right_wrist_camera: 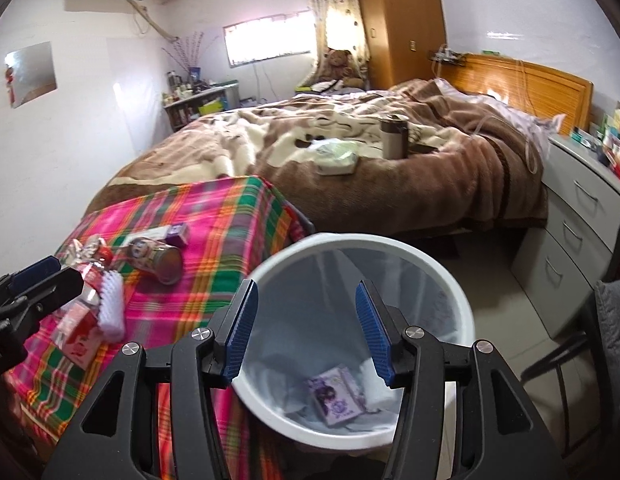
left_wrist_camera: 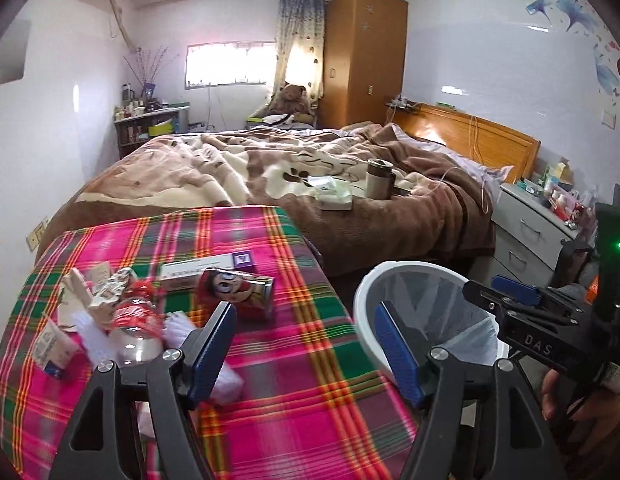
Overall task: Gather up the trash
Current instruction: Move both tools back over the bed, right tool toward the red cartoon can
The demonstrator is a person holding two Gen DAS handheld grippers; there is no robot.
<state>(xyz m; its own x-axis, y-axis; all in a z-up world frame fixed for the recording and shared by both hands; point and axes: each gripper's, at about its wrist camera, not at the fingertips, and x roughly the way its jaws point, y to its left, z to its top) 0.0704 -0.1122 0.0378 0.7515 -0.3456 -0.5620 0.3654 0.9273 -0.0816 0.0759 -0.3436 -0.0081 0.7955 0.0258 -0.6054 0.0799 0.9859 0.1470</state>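
Right tool (right_wrist_camera: 305, 332) gapes empty over white bin (right_wrist_camera: 350, 242) holding purple packet (right_wrist_camera: 338, 400).

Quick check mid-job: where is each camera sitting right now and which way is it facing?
Left wrist: on the left gripper, above the plaid table, facing the bed; right gripper and a hand show.
Right wrist: on the right gripper, open over the bin; left gripper shows.
Shared: table, bin, bed, can.

Open right claw (right_wrist_camera: 305, 332) above bin (right_wrist_camera: 350, 246)
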